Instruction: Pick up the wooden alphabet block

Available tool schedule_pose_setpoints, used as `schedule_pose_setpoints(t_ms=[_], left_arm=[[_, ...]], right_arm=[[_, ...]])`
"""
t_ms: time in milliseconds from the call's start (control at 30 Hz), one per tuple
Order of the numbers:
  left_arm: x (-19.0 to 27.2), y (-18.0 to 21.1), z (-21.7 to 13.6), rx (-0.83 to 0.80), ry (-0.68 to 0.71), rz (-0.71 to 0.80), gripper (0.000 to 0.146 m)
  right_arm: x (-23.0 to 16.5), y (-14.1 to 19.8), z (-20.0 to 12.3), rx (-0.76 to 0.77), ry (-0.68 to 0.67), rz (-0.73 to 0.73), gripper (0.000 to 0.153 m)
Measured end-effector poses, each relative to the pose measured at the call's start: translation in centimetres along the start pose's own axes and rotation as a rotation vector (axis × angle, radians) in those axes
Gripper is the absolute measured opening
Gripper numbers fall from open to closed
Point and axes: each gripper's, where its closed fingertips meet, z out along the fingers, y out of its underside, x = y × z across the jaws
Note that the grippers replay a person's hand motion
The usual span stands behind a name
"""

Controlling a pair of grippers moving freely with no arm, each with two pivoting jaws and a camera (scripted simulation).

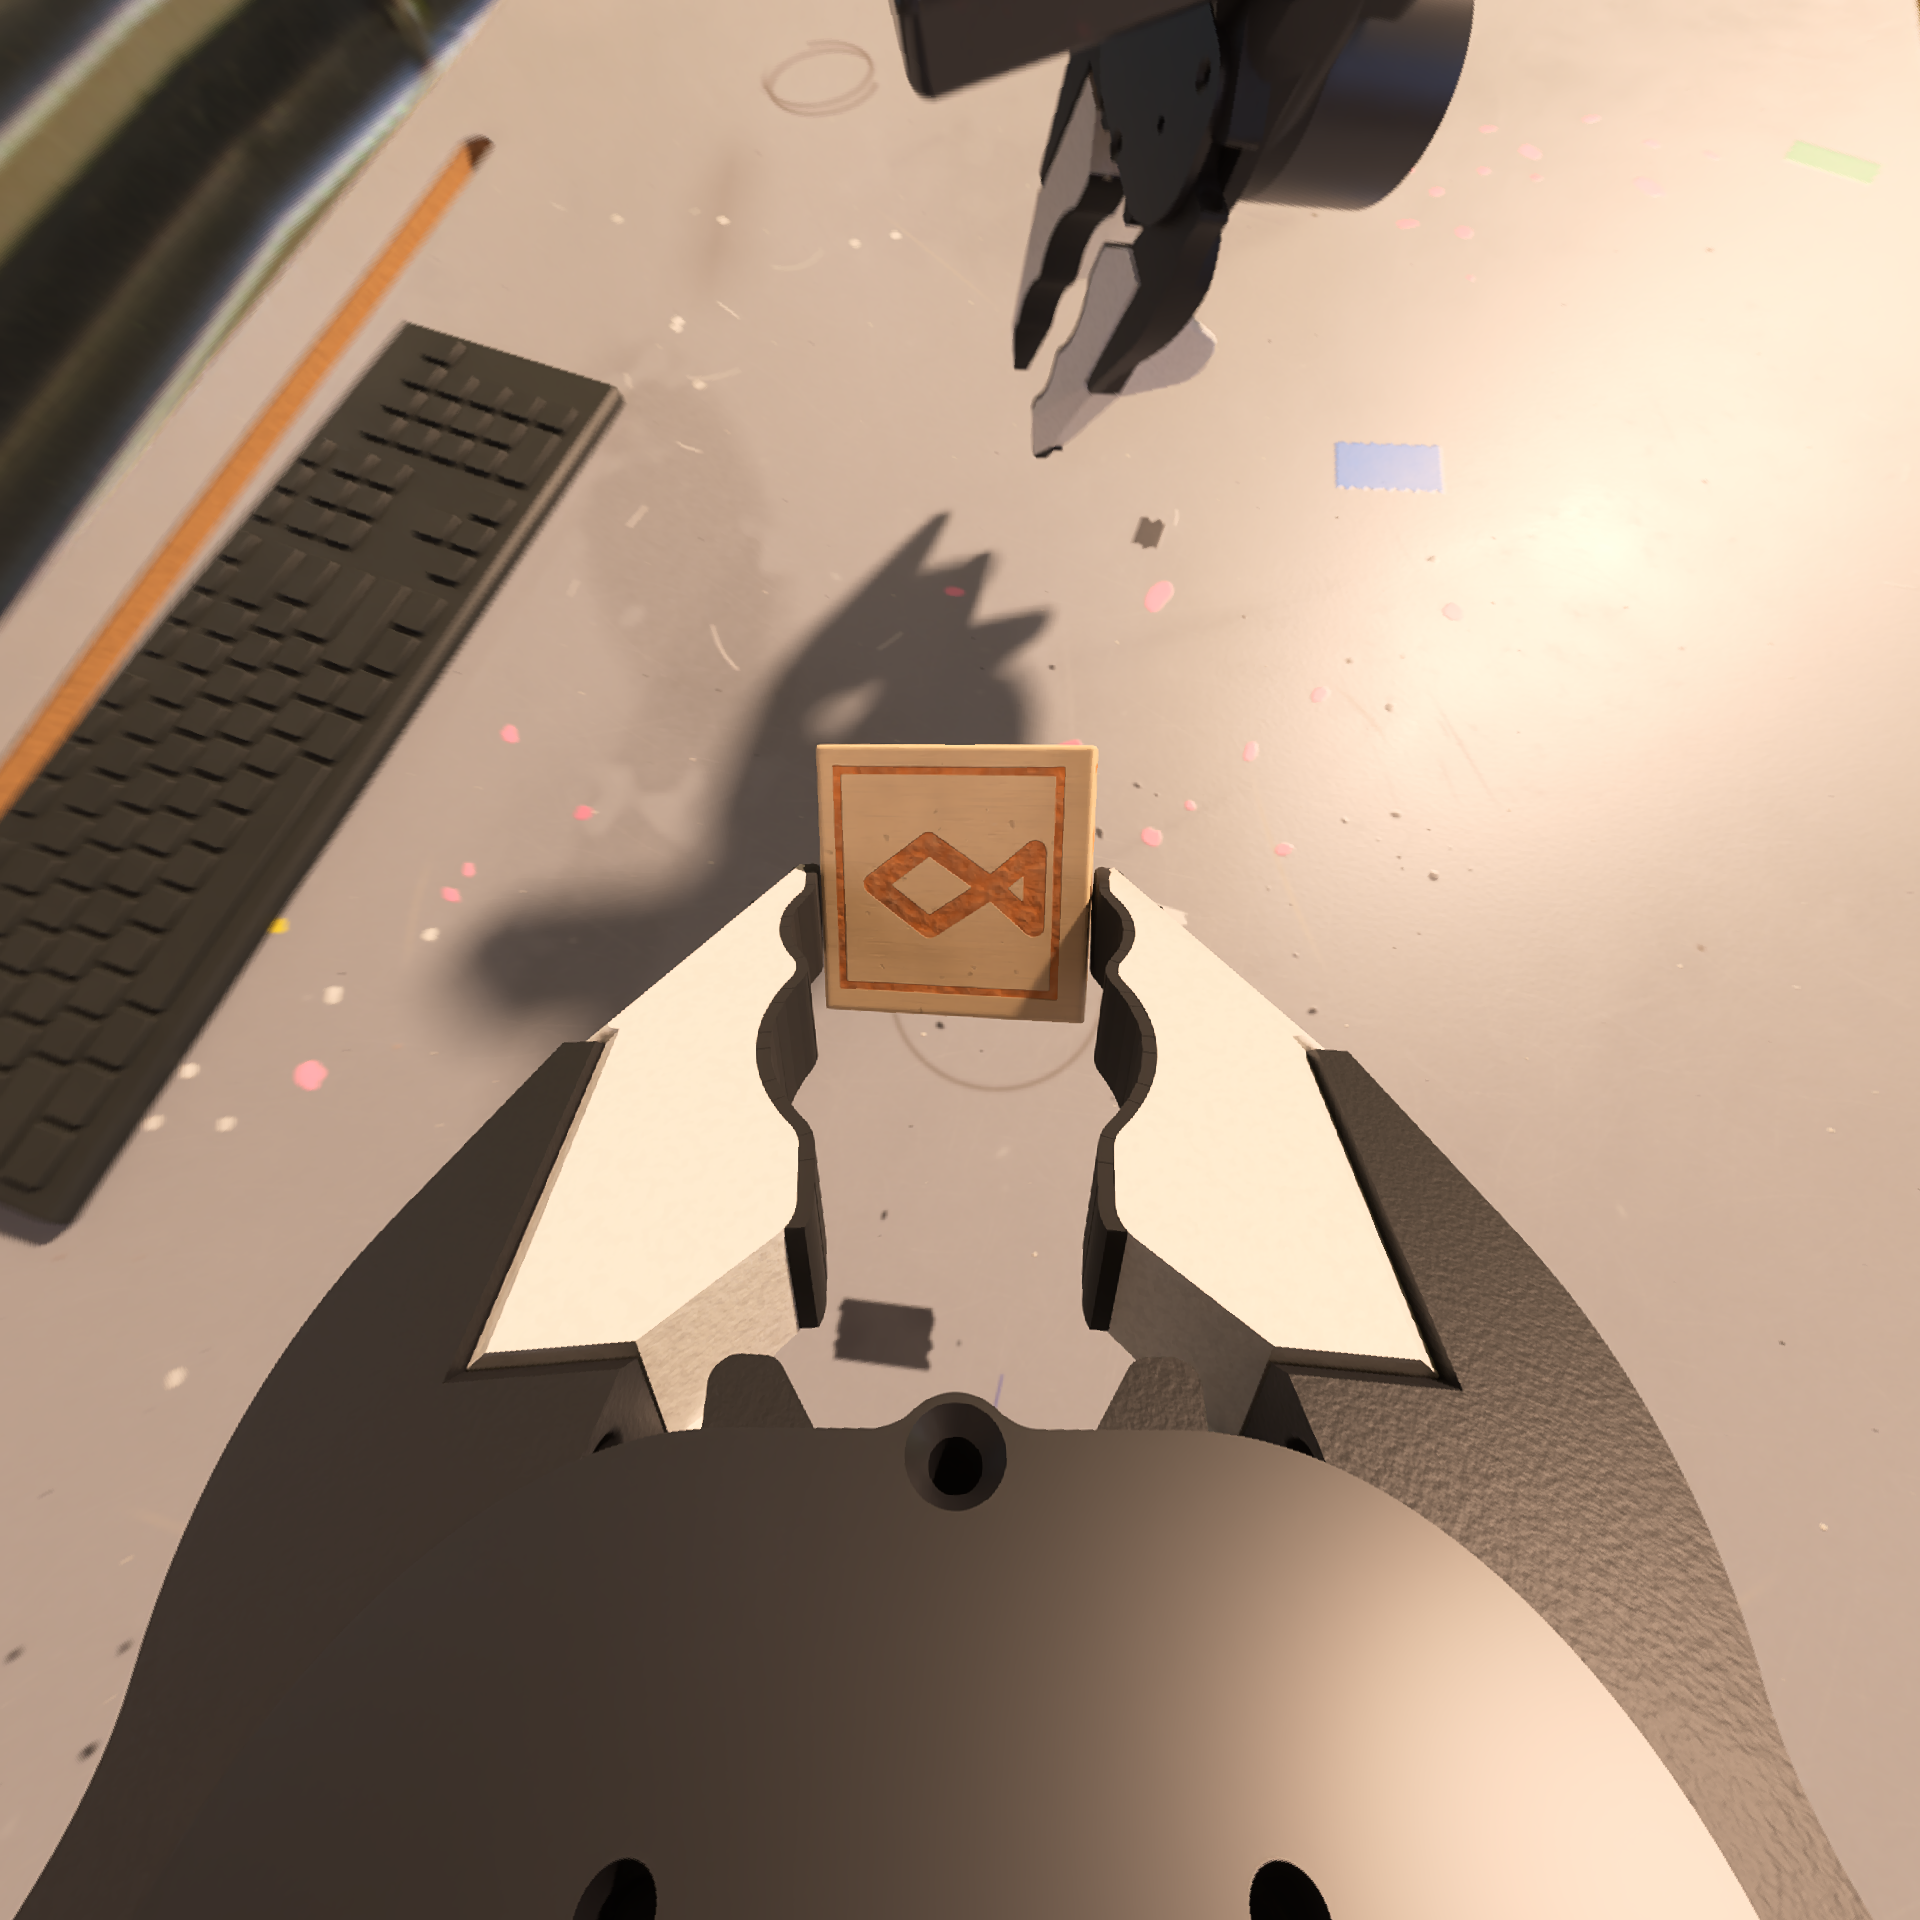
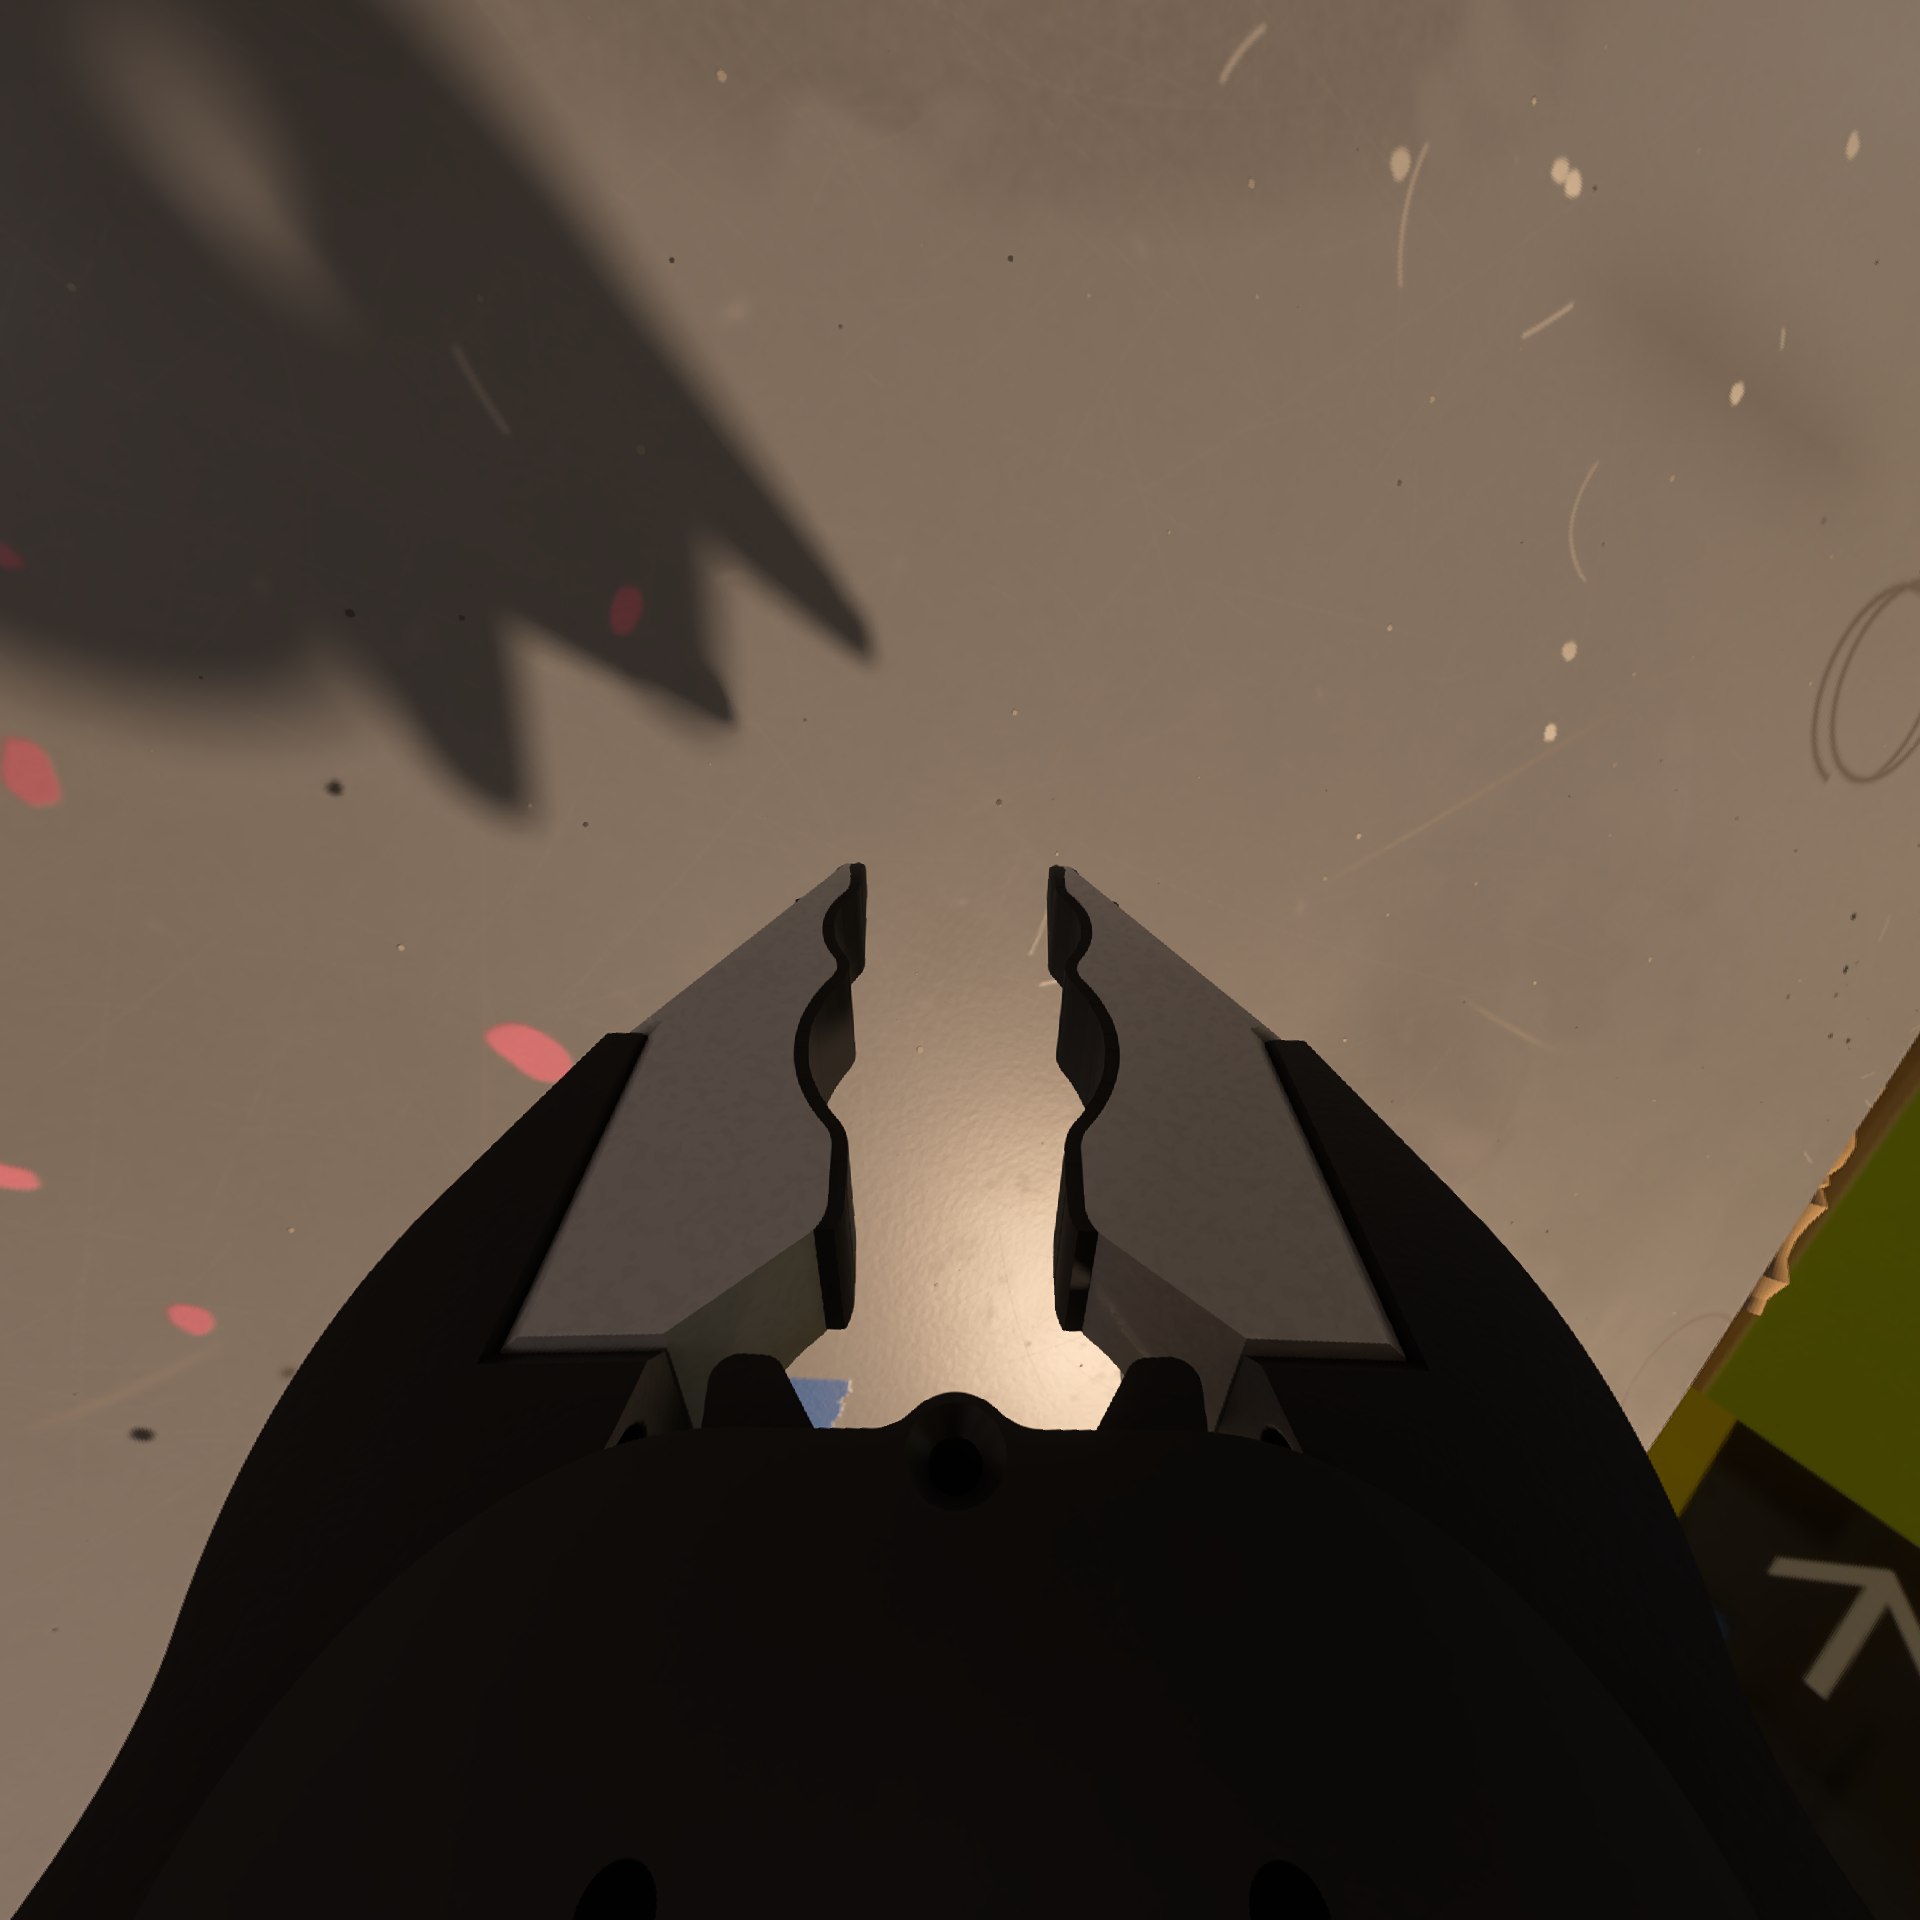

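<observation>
The left gripper point(image 1: 956, 883), dark-bodied with pale fingers, reaches forward over a beige, paint-flecked table point(image 1: 1507, 935). Its fingers are spread just wide enough to bracket a pale wooden alphabet block point(image 1: 956, 883) with an orange border and symbol. The fingertips press against the block's left and right sides, so the gripper appears clamped on it. The block looks raised off the table, though contact underneath cannot be confirmed. Holding it at the tips probably keeps the marked face visible and the block square for a straight lift.

Left of the block lies a flat black keyboard point(image 1: 281, 748), with a long orange pencil point(image 1: 270, 447) beyond it. Farther beyond the block, the right gripper point(image 1: 1081, 405) hangs above the table. In its own view, the fingers stand apart, empty, touching nothing.
</observation>
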Motion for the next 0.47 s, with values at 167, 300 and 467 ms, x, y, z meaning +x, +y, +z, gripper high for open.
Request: schedule_pose_setpoints(t_ms=[167,300,467], left_arm=[[0.2,1.3,1.7,-0.031,0.065,-0.007,0.052],[0.2,2.8,2.9,-0.082,0.089,0.016,0.052],[0.3,3.6,4.0,-0.085,0.119,0.009,0.052]], right_arm=[[0.1,0.1,-0.1,-0.001,-0.007,0.002,0.035],[0.0,0.2,-0.1,-0.001,-0.012,0.002,0.035],[-0.1,0.3,-0.1,-0.011,-0.019,-0.002,0.035]])
